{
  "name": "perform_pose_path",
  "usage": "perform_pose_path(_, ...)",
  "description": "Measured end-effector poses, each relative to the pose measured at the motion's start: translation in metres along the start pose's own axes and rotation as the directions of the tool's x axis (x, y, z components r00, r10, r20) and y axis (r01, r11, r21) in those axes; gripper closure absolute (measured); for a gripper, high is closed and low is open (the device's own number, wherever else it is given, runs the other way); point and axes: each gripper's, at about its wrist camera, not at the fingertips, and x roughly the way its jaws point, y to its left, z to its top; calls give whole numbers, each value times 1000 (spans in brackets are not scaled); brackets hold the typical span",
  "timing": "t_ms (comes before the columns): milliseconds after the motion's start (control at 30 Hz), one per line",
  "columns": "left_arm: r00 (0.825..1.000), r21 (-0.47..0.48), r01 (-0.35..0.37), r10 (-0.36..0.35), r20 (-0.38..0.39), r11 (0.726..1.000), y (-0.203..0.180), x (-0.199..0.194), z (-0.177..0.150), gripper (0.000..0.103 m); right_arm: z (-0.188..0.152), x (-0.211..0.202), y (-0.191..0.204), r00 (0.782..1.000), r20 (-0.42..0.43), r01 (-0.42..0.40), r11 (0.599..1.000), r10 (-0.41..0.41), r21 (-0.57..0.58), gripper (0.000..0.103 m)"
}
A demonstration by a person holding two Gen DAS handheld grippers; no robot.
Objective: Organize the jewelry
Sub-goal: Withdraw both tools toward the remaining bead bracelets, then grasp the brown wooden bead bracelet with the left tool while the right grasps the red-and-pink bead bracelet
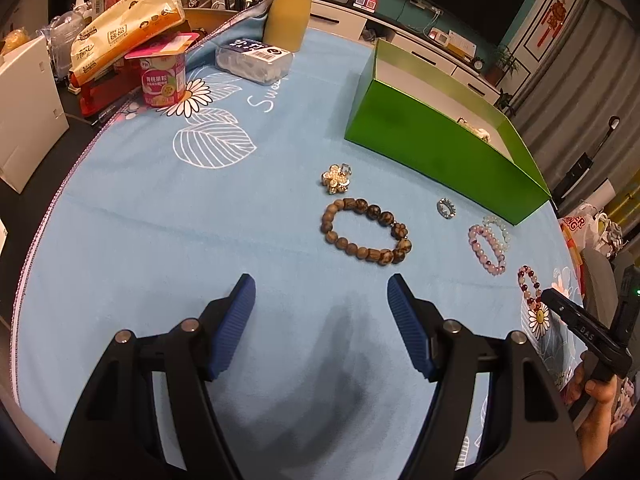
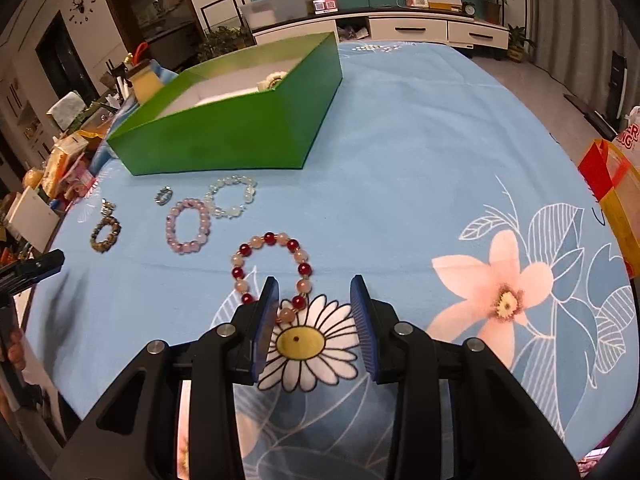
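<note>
Jewelry lies on the blue flowered cloth [image 1: 160, 208] in front of an open green box [image 1: 436, 140] [image 2: 224, 136]. In the left wrist view: a brown bead bracelet [image 1: 365, 231], a pearl flower brooch [image 1: 337, 179], a silver ring [image 1: 447, 208], a purple bracelet [image 1: 486, 249], a clear bracelet [image 1: 498, 229] and a red-and-pink bracelet [image 1: 529, 283]. My left gripper [image 1: 321, 288] is open and empty, short of the brown bracelet. My right gripper [image 2: 314, 292] is open, its tips around the near edge of the red-and-pink bracelet [image 2: 272, 268]. A pale piece [image 2: 272, 79] lies in the box.
Clutter stands at the cloth's far left: a yoghurt cup [image 1: 163, 76], a snack bag [image 1: 124, 36], a clear plastic case [image 1: 253, 60] and a yellow jar [image 1: 288, 12]. A red-and-yellow bag [image 2: 612, 196] sits off the right edge.
</note>
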Motion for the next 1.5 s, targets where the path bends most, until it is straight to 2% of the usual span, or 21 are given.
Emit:
perform_pose_path(100,1000,4,-2,2,0,1000,-2,2,1,33,3,8,11,999,20,42,997,-41,-60,66)
perform_pose_path(167,1000,6,-3,3,0,1000,-3,3,2,33,3,12,18,996,34,82,991,-78,-105,78)
perform_pose_path(200,1000,7,-3,3,1,1000,-3,3,3,33,2,15,24,994,46,106,984,-100,-143,80)
perform_pose_path(267,1000,10,-5,5,2,1000,-4,4,4,33,0,16,29,993,61,113,977,-103,-182,95)
perform_pose_path(400,1000,16,-10,10,4,1000,-7,10,8,33,-3,17,36,987,86,151,960,-135,-234,96)
perform_pose_path(667,999,63,-41,39,19,997,-20,28,25,36,14,-19,26,986,164,63,984,-35,-167,96)
perform_pose_path(833,998,125,-68,69,-2,990,-25,48,33,55,19,-35,25,982,189,31,988,-2,-149,96)
perform_pose_path(967,996,197,-91,90,13,976,-32,54,32,64,20,-37,25,981,193,14,990,13,-137,96)
perform_pose_path(1033,996,225,-90,87,22,970,-36,57,31,83,21,-37,26,981,192,5,992,20,-129,96)
perform_pose_path(1100,997,220,-81,78,22,972,-35,57,31,94,21,-36,27,981,193,-2,992,26,-126,96)
perform_pose_path(1300,1000,160,-25,24,4,987,-31,53,29,96,22,-39,32,979,201,-9,990,37,-139,96)
perform_pose_path(1400,1000,125,24,-27,17,992,-32,40,30,96,23,-44,33,976,210,-21,991,49,-135,96)
perform_pose_path(1500,997,134,43,-50,50,990,-39,25,33,96,28,-50,34,973,221,-38,991,67,-131,96)
